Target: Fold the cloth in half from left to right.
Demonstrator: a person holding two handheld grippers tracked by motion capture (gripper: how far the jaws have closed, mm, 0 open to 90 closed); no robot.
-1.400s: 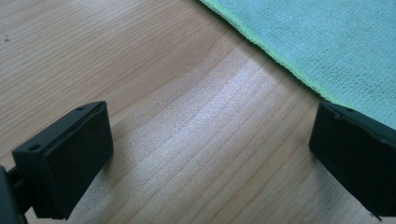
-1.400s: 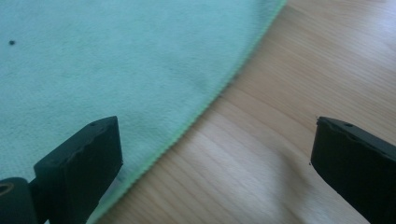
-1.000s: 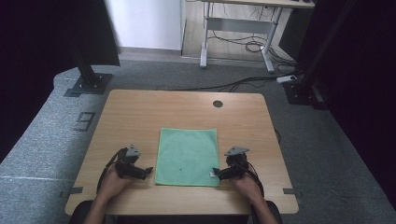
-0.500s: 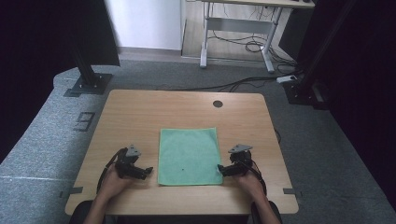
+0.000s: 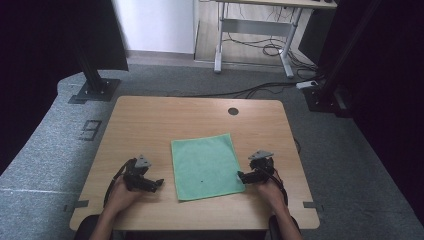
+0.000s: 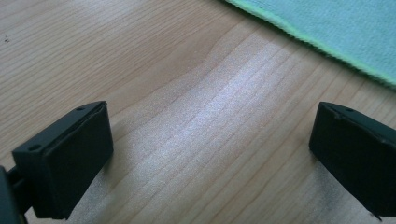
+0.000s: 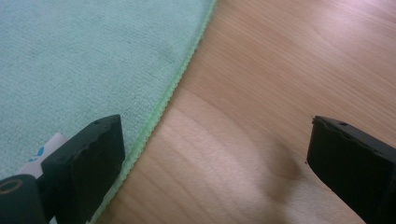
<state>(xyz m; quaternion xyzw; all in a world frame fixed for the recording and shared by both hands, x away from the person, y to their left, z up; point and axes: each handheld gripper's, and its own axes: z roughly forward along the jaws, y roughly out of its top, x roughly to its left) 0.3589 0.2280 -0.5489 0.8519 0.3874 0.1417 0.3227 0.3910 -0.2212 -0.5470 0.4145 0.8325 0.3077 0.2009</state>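
A large figure 9 (image 5: 90, 130) is marked in dark outline on the grey carpet (image 5: 60, 150) just left of the tabletop (image 5: 150, 125), seen from the high view. In the right gripper view, a small white tag (image 7: 46, 147) with a blue mark lies on the green cloth (image 7: 84, 60); its print is too small to read.

The cloth (image 5: 206, 166) lies on the table (image 5: 150, 125), between both grippers.

Bare wooden table (image 5: 150, 130) lies open all around the flat green cloth (image 5: 205, 165) (nothing upright anywhere on it); only a small round cable hole (image 5: 233, 111) marks the far side.
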